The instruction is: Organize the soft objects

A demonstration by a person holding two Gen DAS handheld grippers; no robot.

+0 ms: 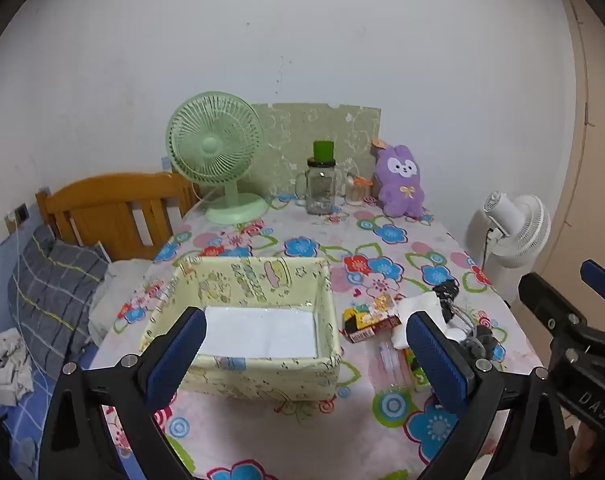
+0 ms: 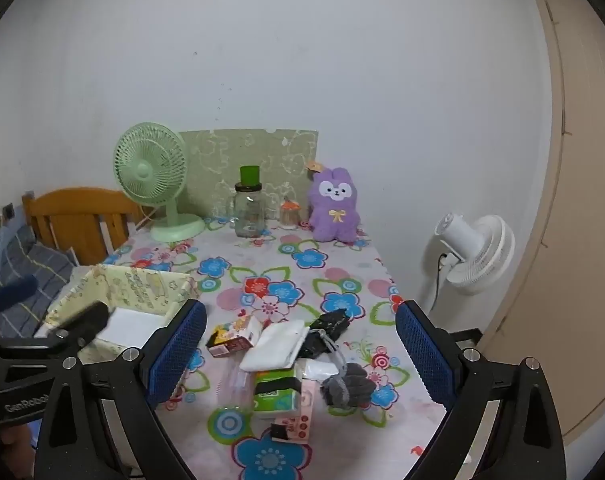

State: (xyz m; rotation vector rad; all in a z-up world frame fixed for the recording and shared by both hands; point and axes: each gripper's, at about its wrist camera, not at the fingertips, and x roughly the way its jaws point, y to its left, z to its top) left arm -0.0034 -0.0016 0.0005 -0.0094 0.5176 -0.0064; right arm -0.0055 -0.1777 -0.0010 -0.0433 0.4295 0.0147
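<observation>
Floral tablecloth against white wall; left gripper and right gripper gape, empty.

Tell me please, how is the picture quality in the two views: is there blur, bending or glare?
Left wrist view: sharp, strong fisheye bending, dark corners; soft even light, small glare on the glass jar. Right wrist view: same bending; the left gripper at the left edge looks smeared, while the purple plush toy stays clear.
</observation>
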